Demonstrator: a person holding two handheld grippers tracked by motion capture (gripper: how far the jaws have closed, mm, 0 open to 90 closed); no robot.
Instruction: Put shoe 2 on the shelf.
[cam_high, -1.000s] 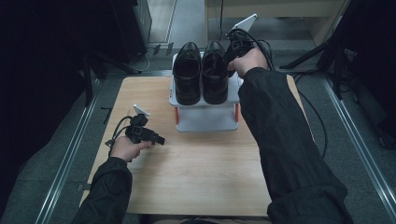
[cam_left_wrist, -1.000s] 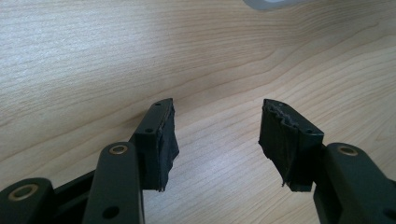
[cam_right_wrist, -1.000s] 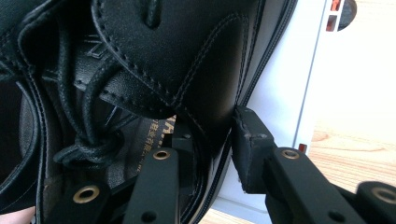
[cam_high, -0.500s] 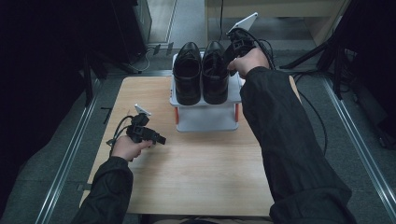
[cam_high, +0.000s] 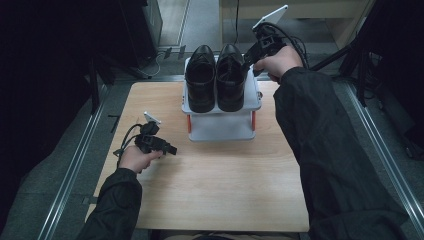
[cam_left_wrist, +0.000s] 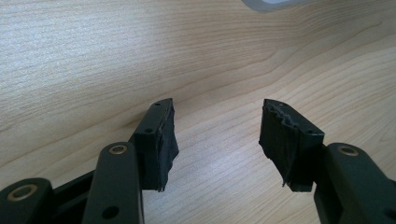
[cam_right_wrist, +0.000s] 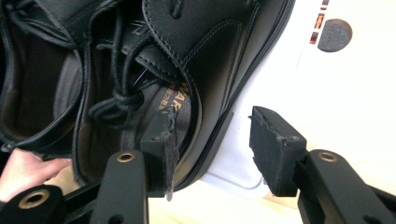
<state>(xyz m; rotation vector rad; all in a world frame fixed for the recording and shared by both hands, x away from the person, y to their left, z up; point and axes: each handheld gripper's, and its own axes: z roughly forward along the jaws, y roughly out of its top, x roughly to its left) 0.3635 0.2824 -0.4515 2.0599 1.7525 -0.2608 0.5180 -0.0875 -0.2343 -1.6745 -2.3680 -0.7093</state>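
Two black leather lace-up shoes sit side by side on top of a small white stand (cam_high: 220, 127) at about 12 o'clock on the wooden table (cam_high: 210, 195). In the high view the left shoe (cam_high: 200, 78) and the right shoe (cam_high: 230, 76) lie parallel, their long axes running from 12 to 6 o'clock, rounded toes toward the person at 6 and heel openings at 12. The right gripper (cam_high: 248, 58) reaches in from 1 o'clock to the heel end of the right shoe. In the right gripper view its jaws stand apart with the shoe's side wall (cam_right_wrist: 205, 107) between them, one pad inside the opening over the printed insole and the other outside over the white stand top (cam_right_wrist: 355, 93); they are spread and do not pinch the leather. A fingertip of the other hand (cam_right_wrist: 28, 170) shows at that view's 8 o'clock. The left gripper (cam_high: 170, 148) is held low over the table at about 9 o'clock, well apart from the stand, pointing toward 3 o'clock. In the left gripper view its jaws are spread wide over bare wood grain (cam_left_wrist: 140, 56), holding nothing, with a corner of the stand (cam_left_wrist: 275, 3) at 12 o'clock.
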